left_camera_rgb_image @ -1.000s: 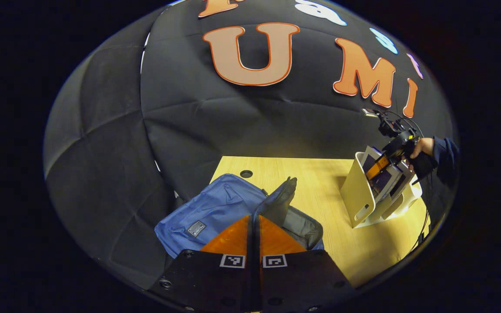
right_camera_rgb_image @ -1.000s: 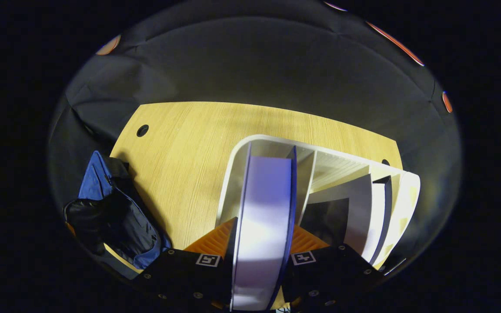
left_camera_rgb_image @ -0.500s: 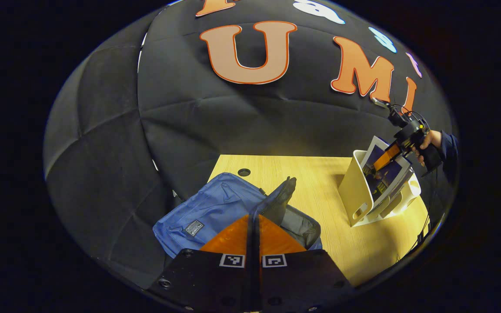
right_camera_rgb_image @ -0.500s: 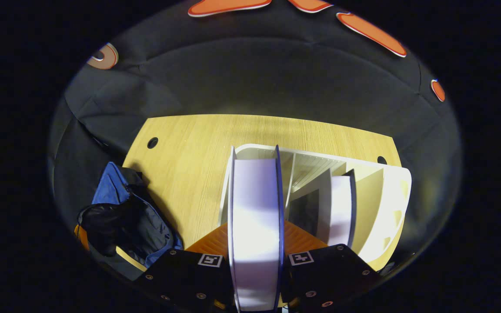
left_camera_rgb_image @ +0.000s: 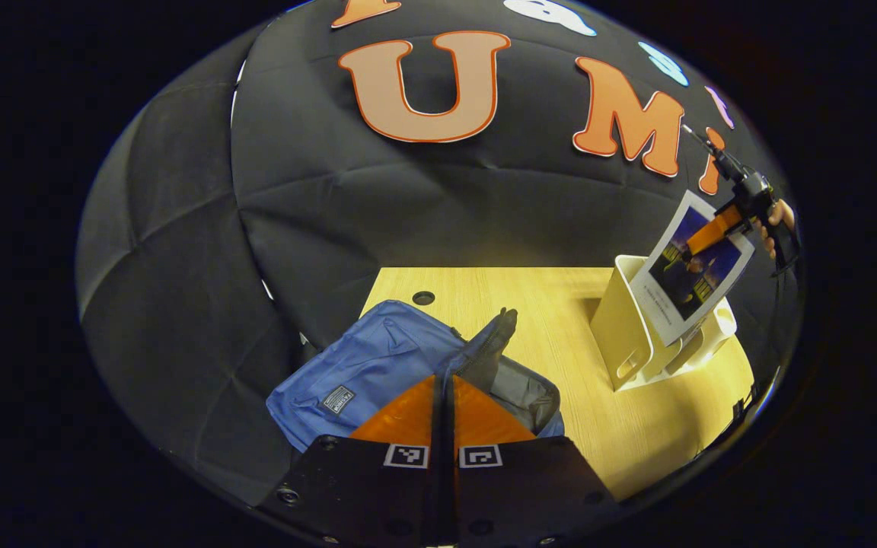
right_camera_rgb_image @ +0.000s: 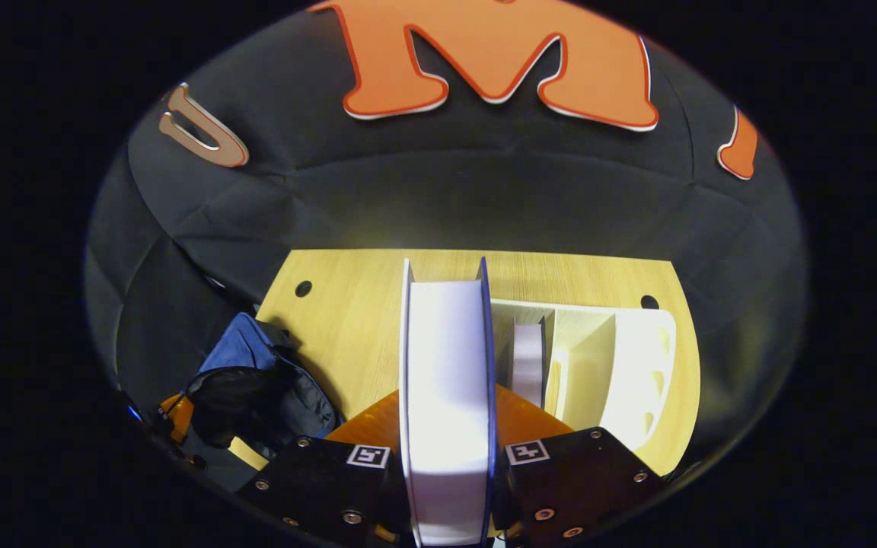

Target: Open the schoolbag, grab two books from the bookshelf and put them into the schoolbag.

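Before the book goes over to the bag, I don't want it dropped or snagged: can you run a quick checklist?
1. Right tongs shut on the book, both fingers pressing: ok.
2. Book clear of the bookshelf: cannot tell; its lower corner overlaps the rim.
3. Schoolbag unzipped, mouth gaping: ok.
4. Left tongs shut on the bag's flap, holding it up: ok.
5. Bare table between shelf and bag: ok.
6. Second book in the shelf: ok.

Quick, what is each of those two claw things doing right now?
Left gripper: closed on the schoolbag flap.
Right gripper: closed on a book, lifted above the bookshelf.
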`<state>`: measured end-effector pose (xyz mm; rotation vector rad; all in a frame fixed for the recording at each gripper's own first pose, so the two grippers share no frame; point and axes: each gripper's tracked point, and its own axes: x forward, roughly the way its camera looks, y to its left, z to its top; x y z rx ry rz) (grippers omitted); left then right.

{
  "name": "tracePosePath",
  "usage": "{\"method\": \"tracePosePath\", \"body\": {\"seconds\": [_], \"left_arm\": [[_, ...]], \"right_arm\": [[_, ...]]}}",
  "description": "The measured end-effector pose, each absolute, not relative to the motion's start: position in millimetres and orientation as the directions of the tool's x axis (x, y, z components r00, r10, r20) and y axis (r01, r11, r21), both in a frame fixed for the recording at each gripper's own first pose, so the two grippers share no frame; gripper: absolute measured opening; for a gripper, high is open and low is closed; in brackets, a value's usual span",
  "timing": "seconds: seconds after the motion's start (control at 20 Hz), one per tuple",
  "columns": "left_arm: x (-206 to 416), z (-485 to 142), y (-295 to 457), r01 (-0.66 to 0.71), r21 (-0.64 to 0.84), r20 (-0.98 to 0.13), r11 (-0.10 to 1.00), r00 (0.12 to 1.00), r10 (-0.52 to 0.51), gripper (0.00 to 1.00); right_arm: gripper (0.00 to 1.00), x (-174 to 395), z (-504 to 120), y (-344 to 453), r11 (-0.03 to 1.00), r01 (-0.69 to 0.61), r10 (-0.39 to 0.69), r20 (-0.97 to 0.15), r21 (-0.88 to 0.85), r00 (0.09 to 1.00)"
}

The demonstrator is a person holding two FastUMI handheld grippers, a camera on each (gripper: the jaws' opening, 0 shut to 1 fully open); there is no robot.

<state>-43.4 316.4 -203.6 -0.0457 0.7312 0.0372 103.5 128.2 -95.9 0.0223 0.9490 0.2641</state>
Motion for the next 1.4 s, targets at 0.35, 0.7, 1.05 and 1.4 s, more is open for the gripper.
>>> {"method": "tracePosePath", "body": {"seconds": [0.35,0.7,1.05,1.4], "left_arm": [[-39.4,-202.1,316.4,-0.031,-0.017,-0.67,0.999,0.742,0.012,0.0],[-36.4,-212.1,314.8,-0.021,-0.052,-0.685,0.998,0.729,-0.021,0.0],[-37.0,-224.9,316.3,-0.025,-0.076,-0.698,0.997,0.715,-0.036,0.01],[-33.5,-234.4,305.7,0.008,-0.073,-0.723,0.997,0.688,-0.059,0.01]], "right_arm": [[0.4,67.3,-44.5,155.1,0.933,-0.275,0.355,-0.725,0.233,0.59],[0.39,37.6,-73.3,214.2,0.903,-0.332,0.416,-0.753,0.273,0.51],[0.39,27.9,-103.3,260.2,0.864,-0.225,0.499,-0.707,0.45,0.501],[0.39,13.5,-152.5,289.9,0.767,-0.025,0.547,-0.634,0.641,0.547]]}}
